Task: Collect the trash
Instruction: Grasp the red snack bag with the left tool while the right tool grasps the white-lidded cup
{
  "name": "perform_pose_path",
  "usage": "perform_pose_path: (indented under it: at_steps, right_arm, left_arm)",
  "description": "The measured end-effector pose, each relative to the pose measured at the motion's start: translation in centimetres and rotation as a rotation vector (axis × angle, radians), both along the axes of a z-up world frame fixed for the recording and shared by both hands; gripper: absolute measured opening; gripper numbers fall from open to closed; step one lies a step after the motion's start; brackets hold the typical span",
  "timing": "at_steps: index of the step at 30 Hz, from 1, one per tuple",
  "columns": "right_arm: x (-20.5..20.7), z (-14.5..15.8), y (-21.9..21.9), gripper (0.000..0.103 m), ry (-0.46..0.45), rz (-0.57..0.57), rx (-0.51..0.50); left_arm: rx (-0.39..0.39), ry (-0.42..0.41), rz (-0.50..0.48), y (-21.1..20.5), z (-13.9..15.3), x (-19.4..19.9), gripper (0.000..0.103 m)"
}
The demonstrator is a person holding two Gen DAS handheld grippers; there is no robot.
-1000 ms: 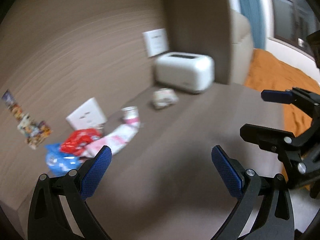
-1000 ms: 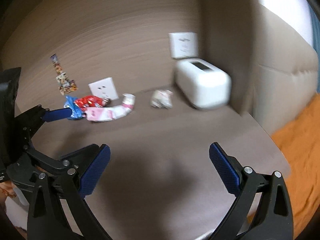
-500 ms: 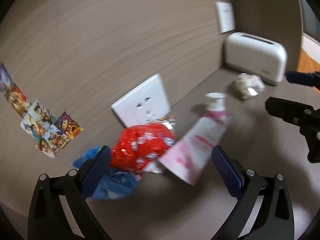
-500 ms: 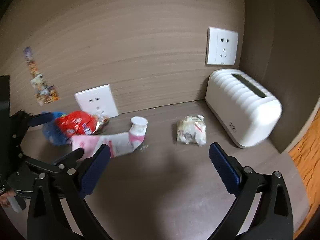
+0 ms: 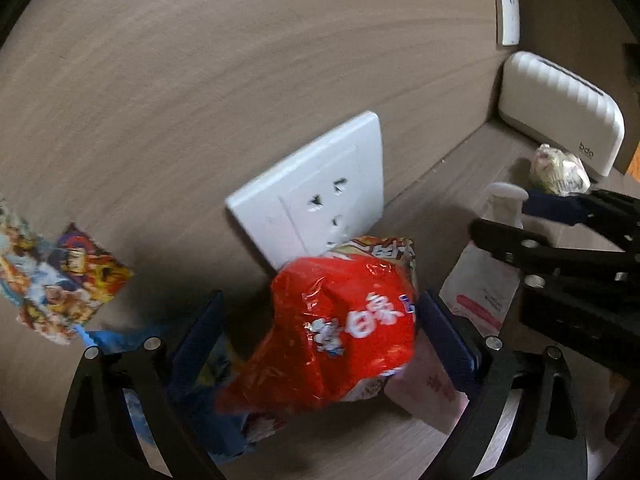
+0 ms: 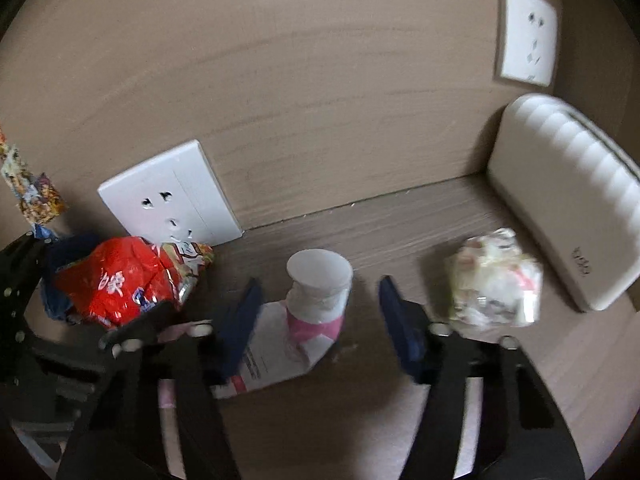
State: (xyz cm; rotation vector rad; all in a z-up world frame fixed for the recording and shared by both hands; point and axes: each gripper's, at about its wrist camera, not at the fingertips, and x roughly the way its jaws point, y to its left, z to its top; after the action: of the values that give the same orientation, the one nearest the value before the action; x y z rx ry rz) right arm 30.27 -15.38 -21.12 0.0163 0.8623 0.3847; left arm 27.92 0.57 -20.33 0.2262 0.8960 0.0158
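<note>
In the left wrist view, we found the left gripper (image 5: 316,332) with its jaws spread and the red snack wrapper (image 5: 340,328) at lower centre between them, the right pad near the foil though we could not tell whether either pad pressed it. In the right wrist view, from left to right, the wrapper lay below the wall socket (image 6: 168,200). The right gripper (image 6: 316,320) was closing around the white-capped pink tube (image 6: 312,304) at centre with gaps visible on both sides, and a crumpled paper wad (image 6: 496,284) rested just beside the white toaster (image 6: 568,216) at right.

A home nook: toaster (image 6: 568,216) beside wall sockets (image 6: 526,30) on wood-panelled shelf (image 6: 400,216)
</note>
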Motion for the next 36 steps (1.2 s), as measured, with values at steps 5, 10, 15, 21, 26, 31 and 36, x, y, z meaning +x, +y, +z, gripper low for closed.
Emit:
perform_pose_path:
  at_steps: [5,10,15,21,26,31,36]
  right_arm:
    - [0.3,-0.4,0.5,0.032,0.028,0.015,0.011]
    - [-0.5,0.6,-0.3,0.032,0.013,0.021,0.001]
    - [-3.0,3.0,-2.1,0.032,-0.018,0.019,0.031]
    - [-5.6,6.2,-4.5,0.031,-0.068,0.018,0.052]
    - [-8.1,8.7,-7.3,0.031,-0.124,0.008,0.043]
    - [-12.0,11.2,-11.7,0.031,-0.173,-0.022,0.0]
    - [-16.2,12.2,-16.5,0.031,-0.189,-0.062,-0.073]
  left_arm:
    - [-0.11,0.055,-0.015,0.2,-1.6,0.6,0.069]
    - [-0.176,0.05,0.003,1.3,-0.7,-0.7,0.065]
    - [-0.191,0.009,-0.011,1.1,1.8,-3.1,0.065]
    - [-0.196,-0.037,-0.049,0.4,5.4,-7.0,0.065]
    - [-0.182,-0.066,-0.116,-2.7,8.5,-9.9,0.065]
    - [-0.177,-0.082,-0.204,-6.8,10.2,-12.5,0.065]
    - [-0.162,-0.088,-0.308,-11.8,11.2,-14.1,0.065]
